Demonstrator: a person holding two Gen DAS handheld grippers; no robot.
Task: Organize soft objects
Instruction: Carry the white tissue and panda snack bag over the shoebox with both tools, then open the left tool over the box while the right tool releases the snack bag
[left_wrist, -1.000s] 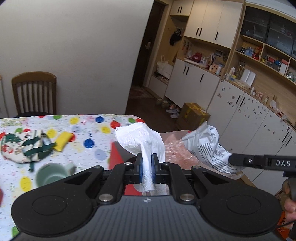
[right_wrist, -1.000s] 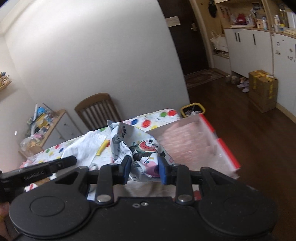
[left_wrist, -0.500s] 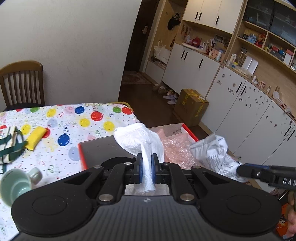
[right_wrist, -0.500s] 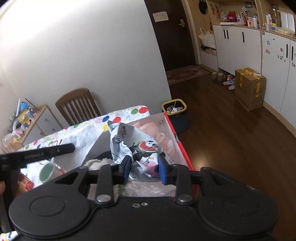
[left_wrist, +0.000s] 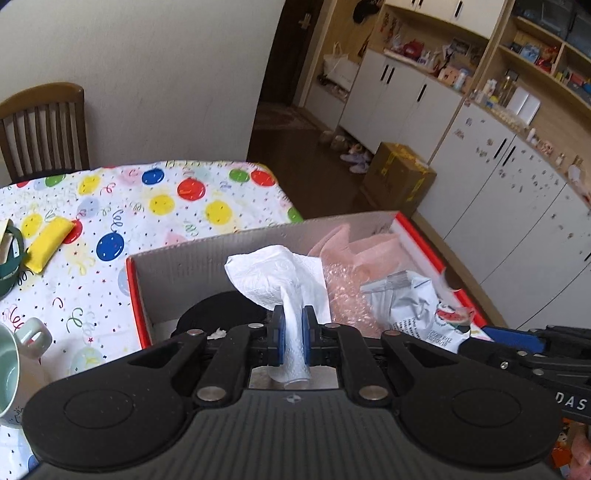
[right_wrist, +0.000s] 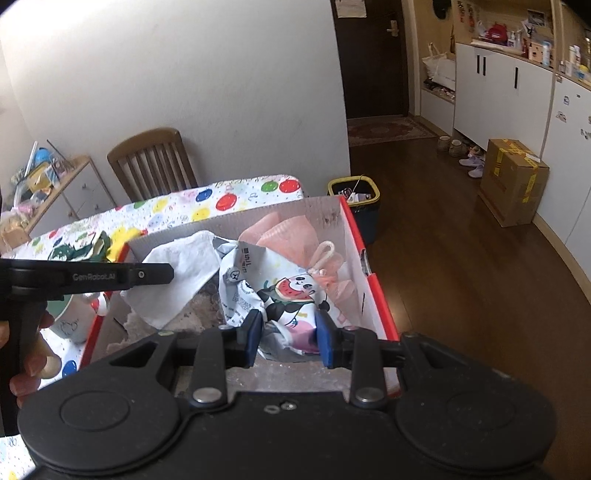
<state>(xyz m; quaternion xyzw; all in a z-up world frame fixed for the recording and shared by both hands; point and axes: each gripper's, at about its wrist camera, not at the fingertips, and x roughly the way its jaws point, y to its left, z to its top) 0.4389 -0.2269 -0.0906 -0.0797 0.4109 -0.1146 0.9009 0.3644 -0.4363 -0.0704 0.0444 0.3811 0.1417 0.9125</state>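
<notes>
My left gripper (left_wrist: 293, 341) is shut on a white paper towel (left_wrist: 280, 280) and holds it over the red-edged cardboard box (left_wrist: 221, 247). My right gripper (right_wrist: 288, 334) is shut on a crumpled printed plastic bag (right_wrist: 273, 288) with a watermelon panda picture, also over the box (right_wrist: 354, 229). The bag shows in the left wrist view (left_wrist: 417, 306) at the right. The towel shows in the right wrist view (right_wrist: 181, 273) at the left. Pink mesh fabric (right_wrist: 291, 232) and pink bubble wrap (left_wrist: 343, 295) lie inside the box.
The box sits at the right end of a table with a balloon-print cloth (left_wrist: 155, 199). A yellow pad (left_wrist: 48, 243), a green mug (left_wrist: 14, 354) and a green-strapped pouch (right_wrist: 81, 249) lie on it. A wooden chair (right_wrist: 151, 162) stands behind; a bin (right_wrist: 354, 195) stands on the floor.
Both grippers have moved down and forward over the box, each still holding its item. The box now fills more of both views.
</notes>
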